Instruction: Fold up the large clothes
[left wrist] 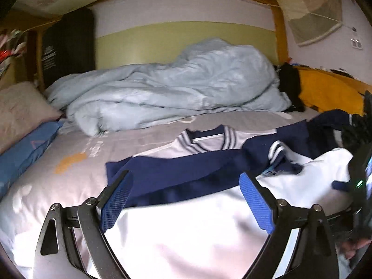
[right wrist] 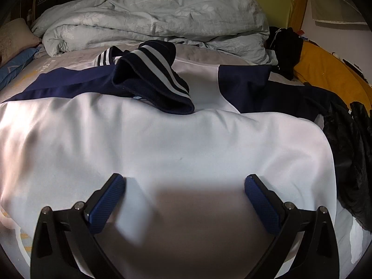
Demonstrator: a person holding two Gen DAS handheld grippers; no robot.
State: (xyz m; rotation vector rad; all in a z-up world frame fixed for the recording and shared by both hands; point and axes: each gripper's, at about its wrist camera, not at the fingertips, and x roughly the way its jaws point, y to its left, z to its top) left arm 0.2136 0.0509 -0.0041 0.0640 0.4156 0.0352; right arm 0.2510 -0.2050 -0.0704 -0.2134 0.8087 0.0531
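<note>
A large white jacket point(left wrist: 186, 227) with navy sleeves lies spread on the bed. Its striped collar point(left wrist: 209, 139) points toward the duvet. One navy sleeve point(left wrist: 167, 176) is folded across the chest, and its striped cuff point(right wrist: 158, 69) rests bunched on the white body point(right wrist: 162, 139). My left gripper point(left wrist: 186, 179) hovers open just over the jacket's near part, with only cloth below its blue pads. My right gripper point(right wrist: 183, 180) stands open low over the white fabric and casts a shadow on it. Neither one pinches the cloth.
A crumpled light blue duvet point(left wrist: 174, 88) fills the back of the bed. A pink pillow point(left wrist: 21, 107) lies at the left. Yellow fabric point(left wrist: 325, 93) and dark clothes lie at the right, beside a black crinkled bag point(right wrist: 348, 151). A wooden bed frame point(left wrist: 279, 30) rises behind.
</note>
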